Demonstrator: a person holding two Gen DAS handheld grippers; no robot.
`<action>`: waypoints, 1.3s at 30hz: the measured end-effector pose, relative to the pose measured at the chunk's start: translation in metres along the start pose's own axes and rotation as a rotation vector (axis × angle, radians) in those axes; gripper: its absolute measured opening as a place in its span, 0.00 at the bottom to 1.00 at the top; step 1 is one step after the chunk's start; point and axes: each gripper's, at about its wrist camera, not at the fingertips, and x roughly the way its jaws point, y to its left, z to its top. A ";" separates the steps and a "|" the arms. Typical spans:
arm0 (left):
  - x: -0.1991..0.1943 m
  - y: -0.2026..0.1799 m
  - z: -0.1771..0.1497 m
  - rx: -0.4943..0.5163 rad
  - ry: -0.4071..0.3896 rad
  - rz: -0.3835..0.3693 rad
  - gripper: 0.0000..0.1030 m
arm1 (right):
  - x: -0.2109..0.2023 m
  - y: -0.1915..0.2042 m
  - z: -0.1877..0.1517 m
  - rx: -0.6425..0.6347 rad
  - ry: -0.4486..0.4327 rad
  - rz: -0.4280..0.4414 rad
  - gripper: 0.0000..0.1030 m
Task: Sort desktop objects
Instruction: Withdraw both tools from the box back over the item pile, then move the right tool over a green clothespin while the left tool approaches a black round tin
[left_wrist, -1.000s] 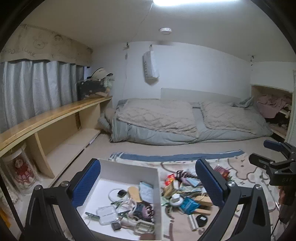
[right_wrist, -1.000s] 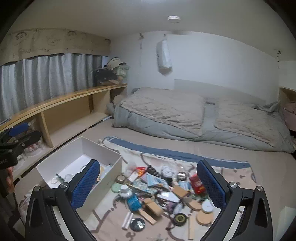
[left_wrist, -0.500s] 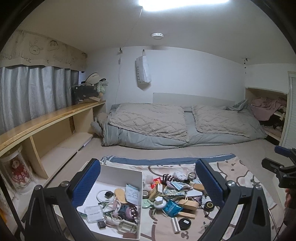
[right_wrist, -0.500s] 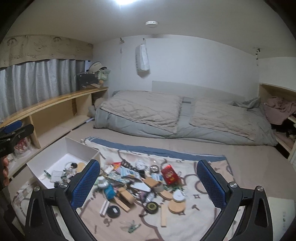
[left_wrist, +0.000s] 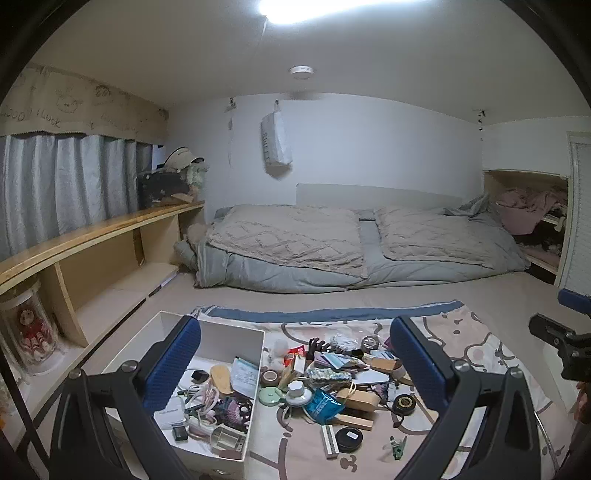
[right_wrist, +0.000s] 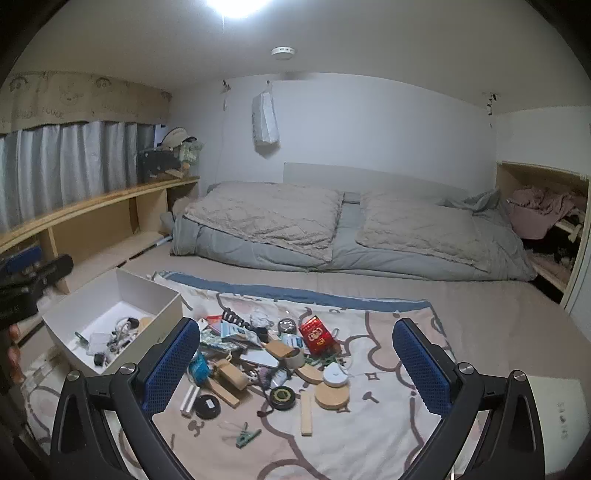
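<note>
A heap of small desktop objects (left_wrist: 332, 380) lies on a patterned blanket (left_wrist: 472, 332), among them a blue pouch (left_wrist: 325, 402), a round black tin (left_wrist: 349, 435) and a red packet (right_wrist: 317, 334). Left of the heap stands a white box (left_wrist: 229, 339) holding several small items. My left gripper (left_wrist: 295, 362) hovers open above the box's right wall and the heap, holding nothing. My right gripper (right_wrist: 295, 365) is open and empty too, above the heap (right_wrist: 266, 354), with the box (right_wrist: 162, 314) to its left. Each gripper shows at the edge of the other's view.
A bed with grey and beige quilts (left_wrist: 332, 251) fills the back. A long wooden shelf (left_wrist: 92, 236) under a grey curtain runs along the left, with a doll in a jar (left_wrist: 33, 328) below. An alcove with clothes (right_wrist: 543, 210) is right. A white object (right_wrist: 557, 406) sits near right.
Both grippers have drawn back and risen from the heap, so the box and objects look smaller and farther off. Their jaws stayed open and nothing was picked up.
</note>
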 end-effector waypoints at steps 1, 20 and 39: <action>0.000 -0.002 -0.001 0.006 -0.005 0.001 1.00 | 0.001 0.000 -0.001 0.006 -0.001 -0.003 1.00; 0.035 -0.008 -0.055 -0.027 0.061 -0.020 1.00 | 0.053 0.020 -0.056 0.103 0.121 -0.006 1.00; 0.070 -0.020 -0.126 -0.044 0.236 0.031 1.00 | 0.126 0.036 -0.143 0.084 0.420 0.043 1.00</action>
